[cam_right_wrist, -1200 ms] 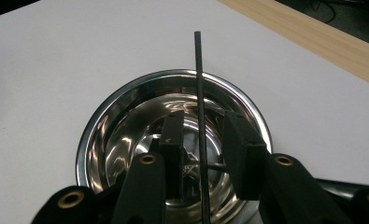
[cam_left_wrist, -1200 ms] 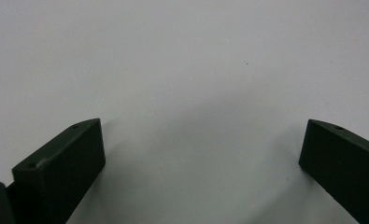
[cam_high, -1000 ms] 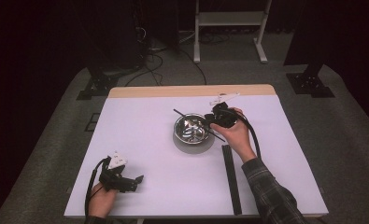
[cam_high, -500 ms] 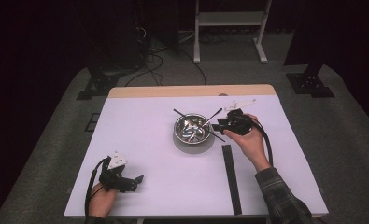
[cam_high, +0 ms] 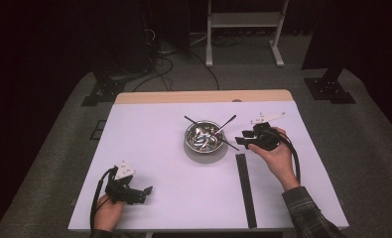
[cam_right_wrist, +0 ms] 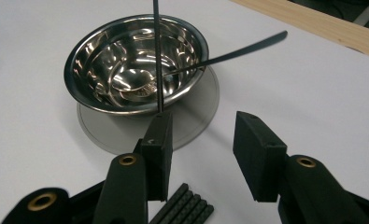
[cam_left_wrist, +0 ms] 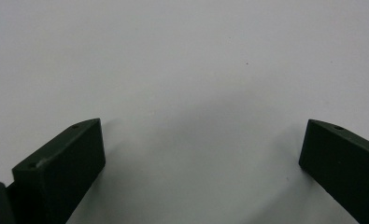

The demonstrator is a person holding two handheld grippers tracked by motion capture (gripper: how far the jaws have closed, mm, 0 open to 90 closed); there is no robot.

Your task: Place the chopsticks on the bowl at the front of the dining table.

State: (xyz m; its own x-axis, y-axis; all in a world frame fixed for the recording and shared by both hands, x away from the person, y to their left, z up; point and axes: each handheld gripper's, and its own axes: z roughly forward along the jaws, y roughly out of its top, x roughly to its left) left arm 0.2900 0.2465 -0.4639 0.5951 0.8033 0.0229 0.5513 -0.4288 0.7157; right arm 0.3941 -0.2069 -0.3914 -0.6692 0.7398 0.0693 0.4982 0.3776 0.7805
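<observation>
I have the right gripper (cam_high: pixel 245 139) just right of frame centre, beside the steel bowl (cam_high: pixel 203 137). Its jaws have just been opening and nothing sits between them. Two dark utensils (cam_right_wrist: pixel 229 52) lean on the bowl's rim, presumably dropped there. The black strips (cam_high: pixel 246 188) lie below it, likely next. My left gripper (cam_high: pixel 141 193) rests spread wide and empty at lower left.

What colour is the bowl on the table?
Shiny silver metal; the bowl shows best in the right gripper view.
</observation>
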